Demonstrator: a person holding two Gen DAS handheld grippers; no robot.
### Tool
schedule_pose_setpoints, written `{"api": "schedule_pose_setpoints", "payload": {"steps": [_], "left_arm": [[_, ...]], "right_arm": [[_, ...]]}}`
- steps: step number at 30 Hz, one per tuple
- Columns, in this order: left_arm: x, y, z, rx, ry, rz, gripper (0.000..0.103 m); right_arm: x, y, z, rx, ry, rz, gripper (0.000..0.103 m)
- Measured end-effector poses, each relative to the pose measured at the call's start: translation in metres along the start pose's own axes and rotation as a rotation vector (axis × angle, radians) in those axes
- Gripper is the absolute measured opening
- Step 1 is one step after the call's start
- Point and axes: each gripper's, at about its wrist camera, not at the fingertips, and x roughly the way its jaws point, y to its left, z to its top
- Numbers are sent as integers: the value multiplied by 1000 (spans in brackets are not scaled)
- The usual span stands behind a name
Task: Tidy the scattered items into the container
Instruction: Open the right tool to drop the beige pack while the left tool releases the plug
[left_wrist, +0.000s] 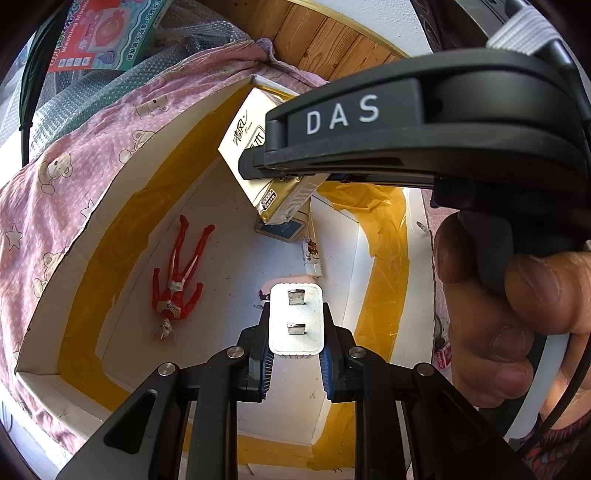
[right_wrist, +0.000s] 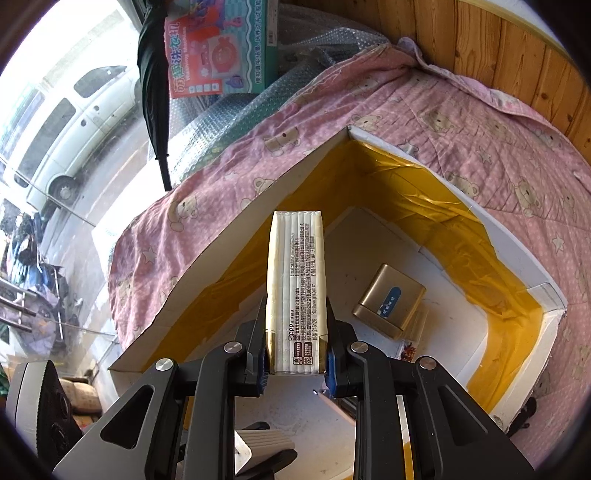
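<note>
My left gripper (left_wrist: 296, 360) is shut on a white plug adapter (left_wrist: 296, 320), prongs facing the camera, held over the white cardboard box (left_wrist: 70, 258) lined with yellow tape. My right gripper (right_wrist: 296, 363) is shut on a gold-and-white tissue pack (right_wrist: 296, 284), hanging above the same box (right_wrist: 229, 236); that pack (left_wrist: 255, 140) also shows in the left wrist view under the right gripper's black body. On the box floor lie a red toy figure (left_wrist: 177, 280), a gold tin with a blue label (right_wrist: 388, 301) and a small patterned packet (left_wrist: 312, 254).
The box rests on a pink bear-print cloth (right_wrist: 480, 147). A toy washing-machine carton (right_wrist: 221, 48) and bubble wrap lie beyond it, with a wooden wall (right_wrist: 517, 55) behind. A person's hand (left_wrist: 517, 314) grips the right gripper's handle. A window with a white van is at left.
</note>
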Motion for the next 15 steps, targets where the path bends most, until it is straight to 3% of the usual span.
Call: {"api": "schedule_pose_setpoints", "payload": {"steps": [3,5,15], "left_arm": [[2,-1,-1,5,6,7,22],[3,-2,-2,11,14,12,26],[-14,0,-6,42,-13,21,27]], "right_arm": [[4,-2,1,7,-3,2,29],[2,-4,0,23,-22,-8,38],[-39,-11,-29,95,-133,37,39]]}}
